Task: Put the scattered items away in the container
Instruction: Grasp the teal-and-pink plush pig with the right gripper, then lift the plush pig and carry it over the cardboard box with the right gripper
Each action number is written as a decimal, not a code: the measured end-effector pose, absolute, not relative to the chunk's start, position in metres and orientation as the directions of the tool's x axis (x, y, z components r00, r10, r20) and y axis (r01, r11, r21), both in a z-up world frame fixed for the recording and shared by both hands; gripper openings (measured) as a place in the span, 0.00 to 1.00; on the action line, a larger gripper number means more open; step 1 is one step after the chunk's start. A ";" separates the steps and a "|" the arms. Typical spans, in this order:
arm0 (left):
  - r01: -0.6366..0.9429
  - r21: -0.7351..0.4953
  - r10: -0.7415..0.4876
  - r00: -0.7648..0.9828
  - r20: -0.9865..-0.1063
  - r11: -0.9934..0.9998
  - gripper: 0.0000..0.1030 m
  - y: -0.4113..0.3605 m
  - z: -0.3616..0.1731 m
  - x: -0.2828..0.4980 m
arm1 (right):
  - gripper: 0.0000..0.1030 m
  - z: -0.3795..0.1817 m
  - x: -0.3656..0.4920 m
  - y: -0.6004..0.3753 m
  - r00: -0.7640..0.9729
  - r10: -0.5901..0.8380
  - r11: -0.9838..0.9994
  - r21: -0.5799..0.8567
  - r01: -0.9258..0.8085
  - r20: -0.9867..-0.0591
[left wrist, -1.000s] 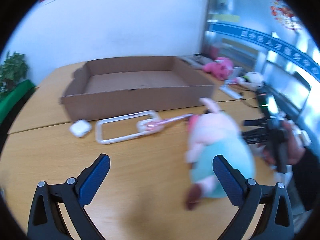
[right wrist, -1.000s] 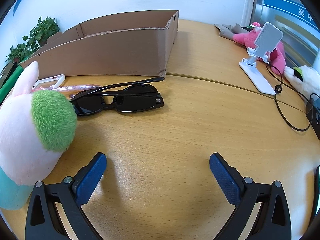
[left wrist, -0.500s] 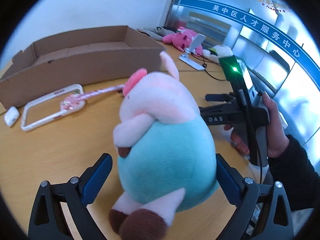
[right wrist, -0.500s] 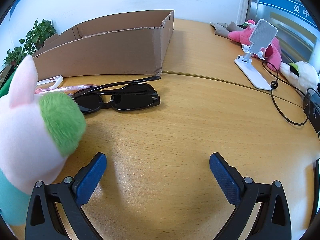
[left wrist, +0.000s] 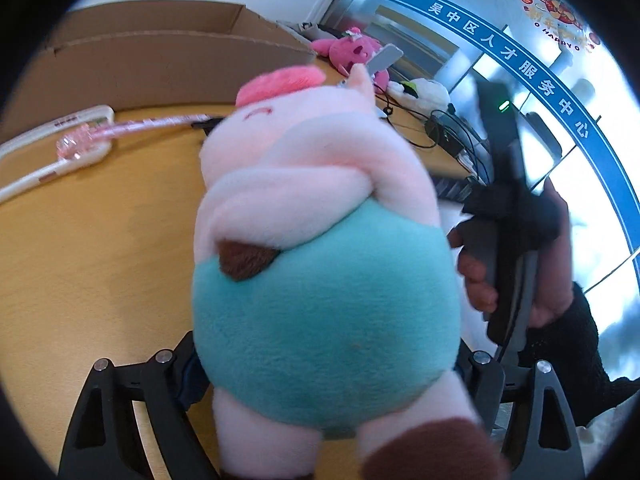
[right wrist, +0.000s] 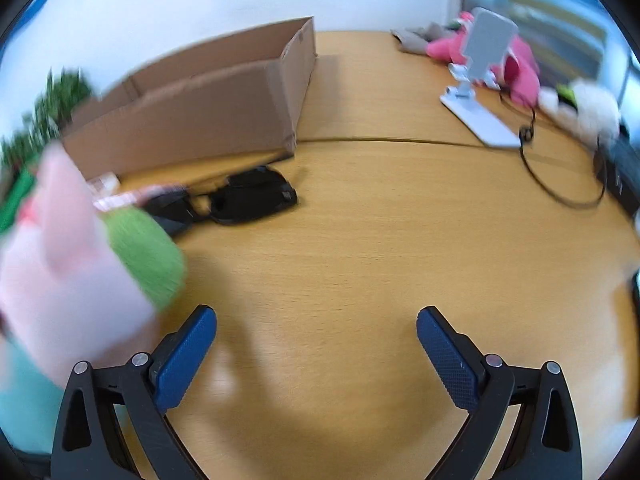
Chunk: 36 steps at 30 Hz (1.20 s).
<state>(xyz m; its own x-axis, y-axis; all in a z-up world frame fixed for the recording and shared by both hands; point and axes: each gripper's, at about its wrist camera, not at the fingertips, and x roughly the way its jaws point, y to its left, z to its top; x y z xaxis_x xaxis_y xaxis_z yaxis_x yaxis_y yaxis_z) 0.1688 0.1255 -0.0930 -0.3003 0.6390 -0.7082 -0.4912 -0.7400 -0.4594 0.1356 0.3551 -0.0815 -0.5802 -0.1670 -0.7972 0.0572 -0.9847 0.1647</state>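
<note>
A pink and teal plush pig (left wrist: pixel 320 264) fills the left wrist view, its teal belly between the fingers of my left gripper (left wrist: pixel 324 364), which is shut on it. It also shows blurred in the right wrist view (right wrist: pixel 72 264) at the left. The open cardboard box (left wrist: pixel 160 64) stands behind it; it also shows in the right wrist view (right wrist: pixel 200 116). Black sunglasses (right wrist: pixel 240 196) lie in front of the box. A pink pen (left wrist: pixel 132 126) lies across a white frame (left wrist: pixel 52 160). My right gripper (right wrist: pixel 316 344) is open and empty over bare table.
A white phone stand (right wrist: pixel 480 80), a pink plush (right wrist: pixel 516 60), a white plush (right wrist: pixel 588 108) and a black cable (right wrist: pixel 560 184) lie at the right back of the wooden table (right wrist: pixel 400 260). A green plant (right wrist: pixel 44 120) stands at the left.
My left gripper has closed in around the plush pig and shut on its belly. The right gripper has shifted, and its view is now blurred.
</note>
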 end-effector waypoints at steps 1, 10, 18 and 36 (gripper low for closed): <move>-0.501 -0.440 0.629 -0.309 -0.714 -0.745 0.85 0.128 -0.093 0.171 | 0.98 -0.070 0.138 0.357 -0.592 -0.194 -0.978 0.200 0.056 -0.782; -0.529 -0.392 0.604 -0.315 -0.732 -0.752 0.85 0.140 -0.095 0.172 | 1.00 -0.040 0.130 0.310 -0.520 -0.412 -0.905 0.404 0.135 -0.748; -0.542 -0.381 0.606 -0.327 -0.726 -0.749 0.84 0.139 -0.097 0.171 | 1.00 -0.069 0.113 0.268 -0.429 -0.395 -0.919 0.349 0.185 -0.812; -0.583 -0.325 0.591 -0.351 -0.726 -0.745 0.77 0.138 -0.086 0.185 | 0.97 -0.069 0.119 0.289 -0.388 -0.513 -0.858 0.477 0.193 -0.766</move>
